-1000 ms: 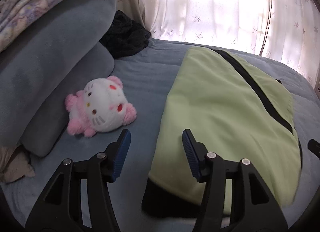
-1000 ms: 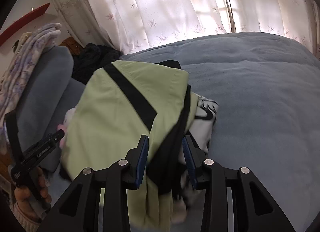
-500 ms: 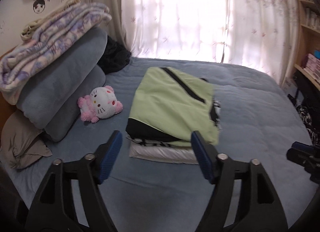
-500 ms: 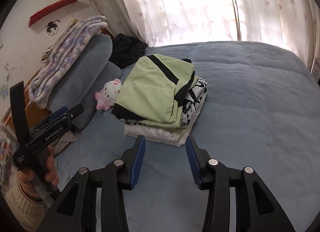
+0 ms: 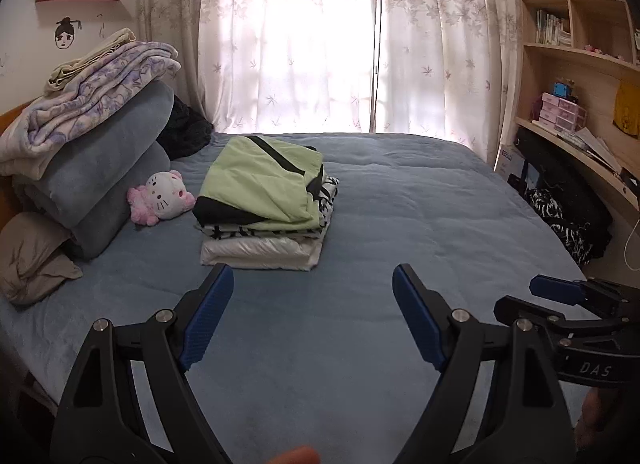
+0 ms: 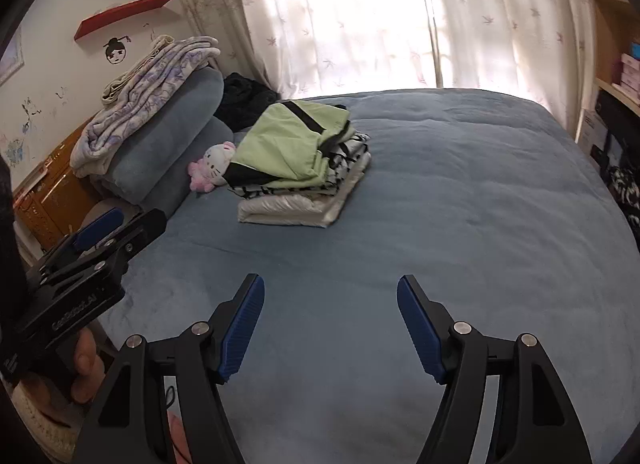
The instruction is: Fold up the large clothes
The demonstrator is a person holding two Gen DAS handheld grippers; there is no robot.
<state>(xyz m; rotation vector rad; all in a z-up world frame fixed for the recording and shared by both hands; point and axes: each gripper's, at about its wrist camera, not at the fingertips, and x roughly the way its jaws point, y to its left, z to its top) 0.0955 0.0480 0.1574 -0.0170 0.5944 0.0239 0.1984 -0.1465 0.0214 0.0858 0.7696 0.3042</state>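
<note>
Mid-frame, left of centre: light-green garment (image 5: 260, 187) is sitting folded atop the clothes stack (image 5: 264, 232) on the blue bedspread (image 5: 400, 223), plush toy (image 5: 160, 197) just beside. Left gripper (image 5: 312, 316) and right gripper (image 6: 330, 324) are hanging well apart from it, jaws just been opening, nothing between them. Fold looks done; next needs another garment.
</note>
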